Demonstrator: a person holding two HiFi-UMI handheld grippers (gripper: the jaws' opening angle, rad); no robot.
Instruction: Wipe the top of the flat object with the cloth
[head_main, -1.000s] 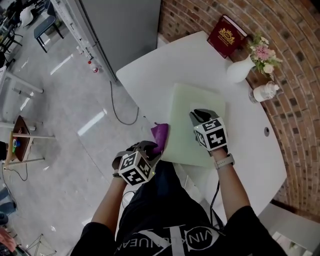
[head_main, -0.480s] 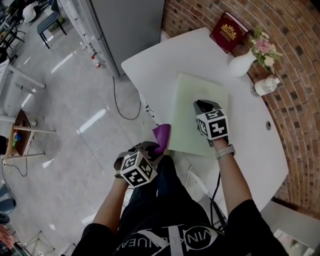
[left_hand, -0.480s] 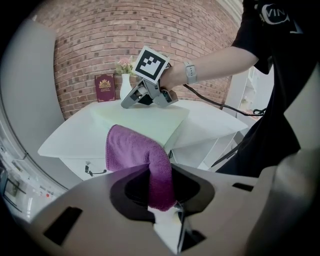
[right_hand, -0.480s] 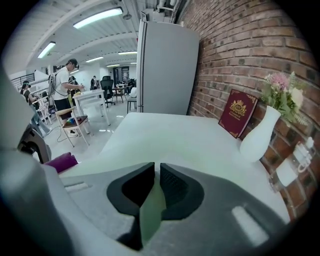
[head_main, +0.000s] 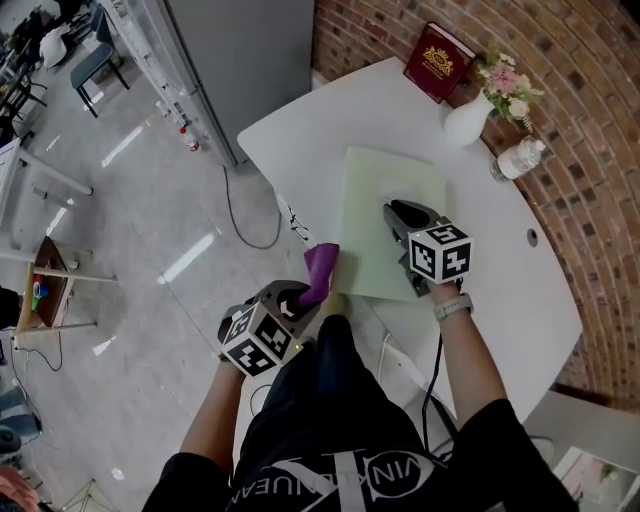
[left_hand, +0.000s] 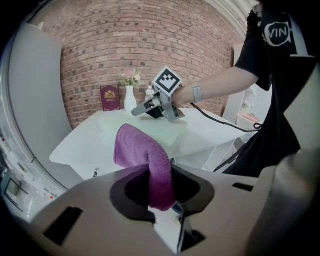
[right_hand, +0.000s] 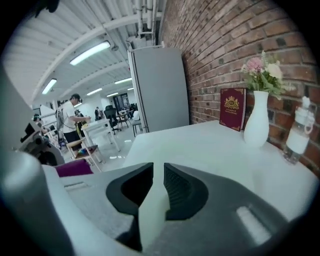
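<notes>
While my right claw, just easing, pinches the green board, my left claw must bring its pinched purple cloth onto the top.

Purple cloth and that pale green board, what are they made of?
The purple cloth looks like soft microfibre or terry fabric: its surface is fuzzy, and it folds and droops. The pale green board looks like smooth, matt plastic, perhaps a cutting board. It is flat and evenly coloured with no grain, but I can't be sure.
</notes>
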